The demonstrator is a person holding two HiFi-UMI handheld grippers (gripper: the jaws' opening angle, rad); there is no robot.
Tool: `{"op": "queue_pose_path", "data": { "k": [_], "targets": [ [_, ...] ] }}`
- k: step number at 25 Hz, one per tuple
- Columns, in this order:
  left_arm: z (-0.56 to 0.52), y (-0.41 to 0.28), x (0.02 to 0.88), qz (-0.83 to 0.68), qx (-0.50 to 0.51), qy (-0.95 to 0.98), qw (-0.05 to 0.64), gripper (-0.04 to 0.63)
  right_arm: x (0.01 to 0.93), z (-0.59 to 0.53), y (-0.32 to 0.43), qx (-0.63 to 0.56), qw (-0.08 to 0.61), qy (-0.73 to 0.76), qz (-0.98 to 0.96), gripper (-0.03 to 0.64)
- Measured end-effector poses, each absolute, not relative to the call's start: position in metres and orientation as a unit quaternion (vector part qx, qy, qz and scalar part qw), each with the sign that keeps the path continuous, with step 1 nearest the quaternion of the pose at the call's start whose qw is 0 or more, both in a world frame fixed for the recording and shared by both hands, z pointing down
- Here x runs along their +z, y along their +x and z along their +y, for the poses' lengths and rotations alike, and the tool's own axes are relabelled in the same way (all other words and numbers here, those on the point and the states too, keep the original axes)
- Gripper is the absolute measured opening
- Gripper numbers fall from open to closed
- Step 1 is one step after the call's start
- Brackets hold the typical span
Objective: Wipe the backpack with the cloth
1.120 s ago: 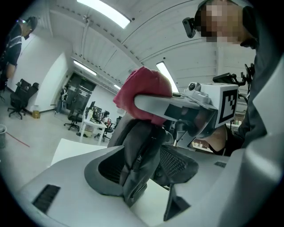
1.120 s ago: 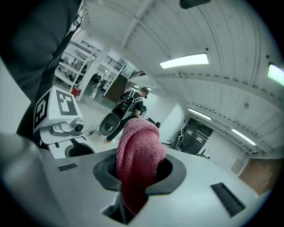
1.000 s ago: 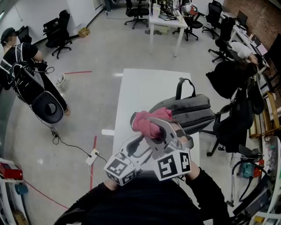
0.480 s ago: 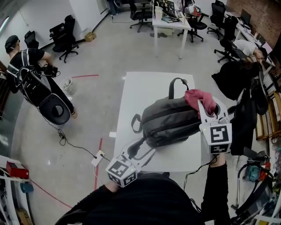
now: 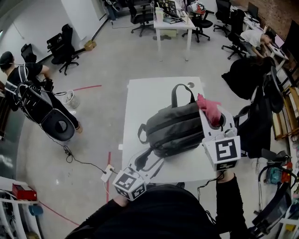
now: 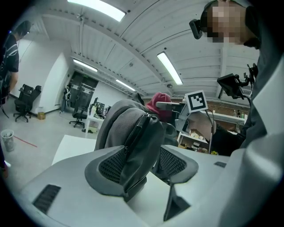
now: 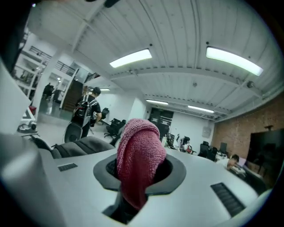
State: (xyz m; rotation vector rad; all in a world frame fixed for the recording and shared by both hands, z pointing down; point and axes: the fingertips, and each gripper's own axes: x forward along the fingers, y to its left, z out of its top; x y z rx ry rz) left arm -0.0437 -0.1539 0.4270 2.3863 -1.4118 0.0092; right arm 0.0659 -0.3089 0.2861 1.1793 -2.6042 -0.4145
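Floor (image 5: 117, 51) grey, glossy, w/ red tape line (image 5: 86, 87). White desk (image 5: 145, 93) centre. Blk office chairs (image 5: 63, 39) nr left wall. Brick wall (image 5: 278, 14) top-right. Ceiling strip lights (image 7: 131, 57) on.

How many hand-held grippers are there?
2. The left hand-held gripper grips the backpack at its near-left end; the right hand-held gripper, holding the pink cloth, is at the backpack's right side.

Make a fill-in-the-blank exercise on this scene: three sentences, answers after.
1. The backpack lies on a ____ table.
2. The right gripper is shut on the cloth; the left gripper is shut on the ____.
3. The backpack's handle points ____ the person.

Missing words: white; backpack; away from.
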Motion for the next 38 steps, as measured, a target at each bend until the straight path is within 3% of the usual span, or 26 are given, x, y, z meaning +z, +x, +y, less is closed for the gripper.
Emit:
{"op": "queue_pose_path", "data": {
  "k": [5, 8, 14, 20, 24, 26, 38],
  "targets": [
    [-0.150, -0.044, 0.426, -0.504, 0.003, 0.844, 0.182, 0.259, 0.308, -0.233, -0.033, -0.198, 0.161, 0.270, -0.929, 0.094],
    [-0.149, -0.035, 0.426, -0.510, 0.007, 0.842, 0.176, 0.259, 0.318, -0.215, -0.044, -0.203, 0.158, 0.231, -0.938, 0.094],
    [-0.147, -0.015, 0.422, -0.518, 0.018, 0.842, 0.150, 0.259, 0.292, -0.286, 0.051, -0.160, 0.089, 0.345, -0.921, 0.094],
    [-0.147, -0.014, 0.414, -0.533, 0.003, 0.829, 0.167, 0.259, 0.336, -0.358, 0.166, 0.012, 0.082, 0.423, -0.902, 0.093],
    [-0.155, -0.012, 0.416, -0.544, -0.004, 0.818, 0.188, 0.259, 0.383, -0.381, 0.198, 0.241, -0.075, 0.352, -0.901, 0.092],
    [-0.159, -0.012, 0.417, -0.550, -0.006, 0.813, 0.191, 0.259, 0.404, -0.388, 0.203, 0.299, -0.110, 0.324, -0.891, 0.092],
    [-0.154, 0.004, 0.418, -0.595, -0.010, 0.778, 0.202, 0.259, 0.516, -0.383, 0.236, 0.367, -0.038, 0.327, -0.870, 0.092]
  ]
}}
